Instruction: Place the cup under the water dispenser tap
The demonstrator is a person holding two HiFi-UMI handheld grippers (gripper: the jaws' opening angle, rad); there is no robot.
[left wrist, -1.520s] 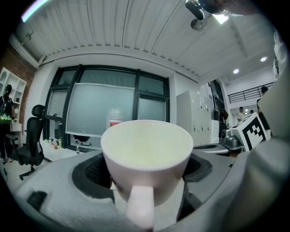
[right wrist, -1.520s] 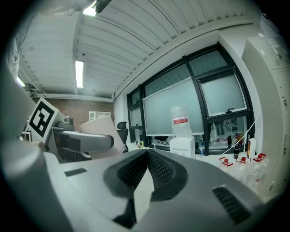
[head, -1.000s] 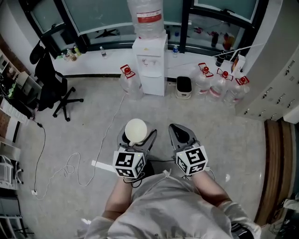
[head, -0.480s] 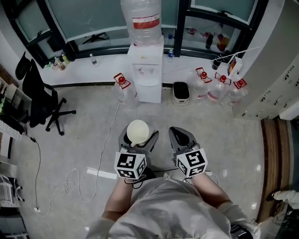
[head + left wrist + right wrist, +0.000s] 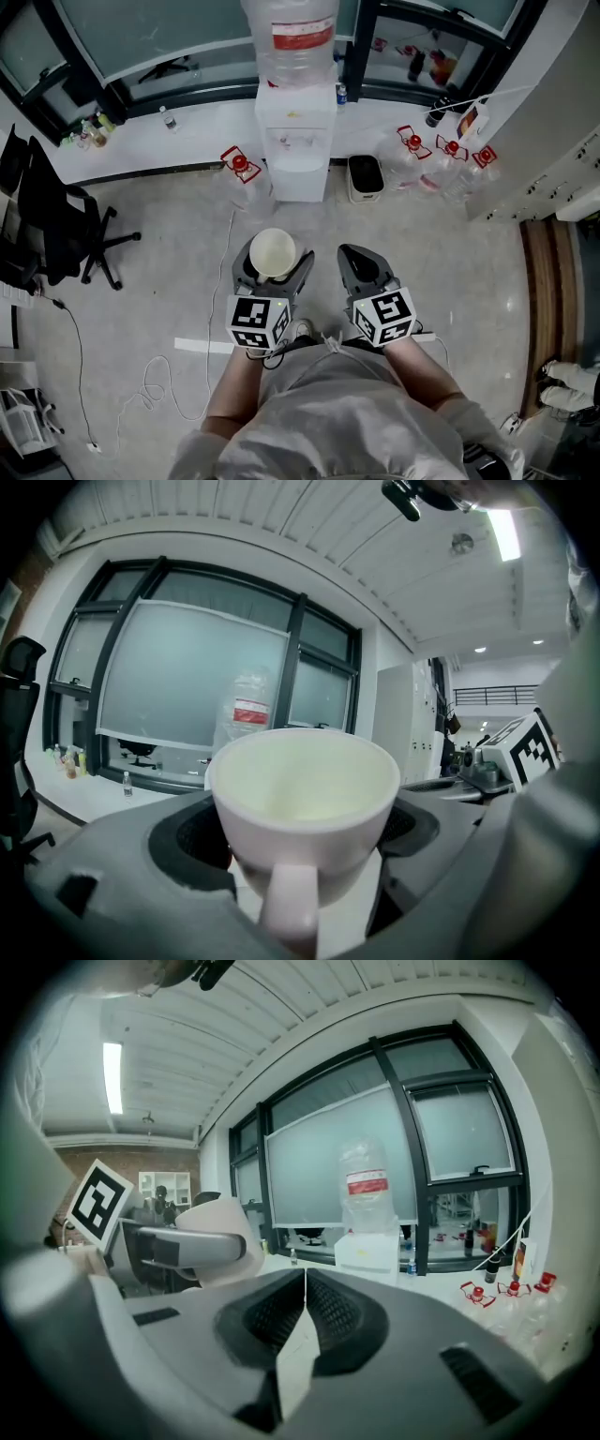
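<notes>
While right claw (image 5: 302, 1283) is clenched, left claw (image 5: 306, 850) grasps a seemingly empty cream cup (image 5: 305, 775).

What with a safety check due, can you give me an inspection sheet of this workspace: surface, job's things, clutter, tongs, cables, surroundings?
Surface: grey floor; the person stands on it.
Job's things: white cup, upright and empty, held short of the water dispenser, which stands ahead against the white ledge.
Clutter: water jugs with red caps on both sides of the dispenser; dark-topped box beside it; small bottles on the ledge.
Grippers: left tongs shut on the cup; right tongs shut, empty.
Cables: white cable across the floor; black cable further left.
Surroundings: office chair at left, windows ahead, lockers at right.
</notes>
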